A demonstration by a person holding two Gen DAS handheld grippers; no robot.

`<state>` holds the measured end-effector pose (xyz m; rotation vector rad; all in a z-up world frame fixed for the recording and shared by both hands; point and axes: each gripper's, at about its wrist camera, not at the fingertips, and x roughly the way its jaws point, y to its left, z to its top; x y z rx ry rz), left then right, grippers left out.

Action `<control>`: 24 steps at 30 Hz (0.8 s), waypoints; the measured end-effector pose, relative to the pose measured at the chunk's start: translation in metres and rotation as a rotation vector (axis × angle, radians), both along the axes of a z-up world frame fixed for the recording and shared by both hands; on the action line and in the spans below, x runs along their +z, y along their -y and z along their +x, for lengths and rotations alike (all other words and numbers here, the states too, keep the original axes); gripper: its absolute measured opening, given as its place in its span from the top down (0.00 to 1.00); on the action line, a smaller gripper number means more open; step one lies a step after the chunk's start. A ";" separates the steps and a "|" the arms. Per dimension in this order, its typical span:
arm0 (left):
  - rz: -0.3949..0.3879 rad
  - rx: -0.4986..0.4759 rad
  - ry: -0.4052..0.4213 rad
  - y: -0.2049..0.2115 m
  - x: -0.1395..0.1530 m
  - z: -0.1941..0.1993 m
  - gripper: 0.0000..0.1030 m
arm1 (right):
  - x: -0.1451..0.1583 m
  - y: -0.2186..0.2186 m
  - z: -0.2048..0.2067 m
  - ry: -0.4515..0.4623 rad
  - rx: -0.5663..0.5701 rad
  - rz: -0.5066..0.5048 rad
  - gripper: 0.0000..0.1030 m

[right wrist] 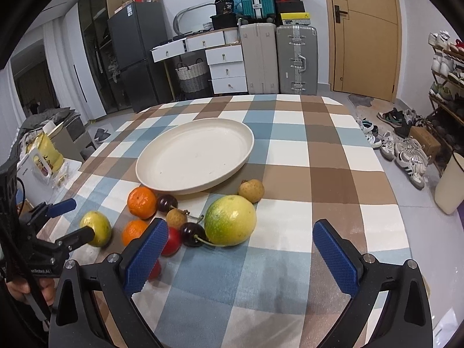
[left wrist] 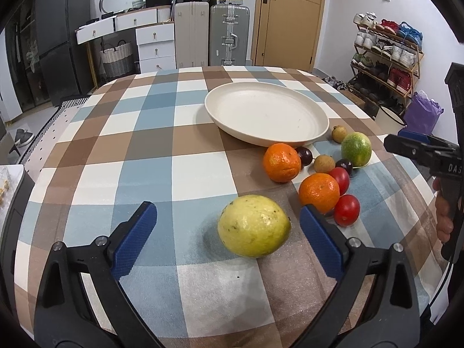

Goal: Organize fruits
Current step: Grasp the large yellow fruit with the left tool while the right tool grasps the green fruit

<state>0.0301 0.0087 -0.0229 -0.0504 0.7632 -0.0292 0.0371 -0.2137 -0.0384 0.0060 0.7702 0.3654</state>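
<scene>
A cream plate stands empty on the checked table. Fruit lies in front of it. A yellow guava lies between the fingers of my open left gripper, untouched by the pads. My open right gripper sits just behind a green-yellow fruit. Two oranges, two red tomatoes, dark cherries and small brown longans lie between the two big fruits.
The checked tablecloth covers the table. Suitcases, white drawers and a fridge stand behind it. A shoe rack and loose shoes are to the right. A box with snacks sits off the left edge.
</scene>
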 end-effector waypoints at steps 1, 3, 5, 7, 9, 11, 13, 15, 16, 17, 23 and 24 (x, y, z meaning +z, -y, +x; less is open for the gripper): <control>-0.002 0.003 -0.009 -0.001 0.000 0.001 0.04 | 0.001 0.000 0.003 -0.007 -0.004 0.003 0.02; -0.013 0.001 -0.016 -0.002 -0.001 0.003 0.04 | 0.001 -0.002 0.007 -0.014 -0.006 0.009 0.03; -0.022 -0.003 -0.027 -0.002 -0.002 0.006 0.04 | -0.002 -0.006 0.014 -0.033 -0.008 0.000 0.03; -0.022 -0.001 -0.035 -0.002 -0.004 0.008 0.04 | -0.006 -0.008 0.021 -0.047 -0.008 -0.001 0.05; -0.024 -0.007 -0.048 -0.001 -0.005 0.010 0.04 | -0.012 -0.009 0.028 -0.071 -0.011 0.005 0.06; -0.020 -0.012 -0.067 0.001 -0.007 0.014 0.04 | -0.017 -0.009 0.034 -0.093 -0.011 0.011 0.09; -0.013 -0.015 -0.086 0.002 -0.011 0.017 0.04 | -0.023 -0.010 0.039 -0.112 -0.008 0.008 0.12; -0.015 -0.021 -0.101 0.002 -0.014 0.019 0.05 | -0.029 -0.011 0.043 -0.128 0.000 0.012 0.13; -0.016 -0.026 -0.110 0.003 -0.016 0.020 0.06 | -0.031 -0.012 0.045 -0.137 0.003 0.014 0.14; -0.016 -0.028 -0.119 0.004 -0.017 0.022 0.08 | -0.033 -0.012 0.046 -0.142 0.006 0.014 0.14; -0.040 -0.064 -0.153 0.006 -0.024 0.027 0.29 | -0.040 -0.011 0.051 -0.164 0.006 0.036 0.20; -0.047 -0.072 -0.154 0.007 -0.025 0.026 0.32 | -0.040 -0.011 0.051 -0.166 0.008 0.036 0.23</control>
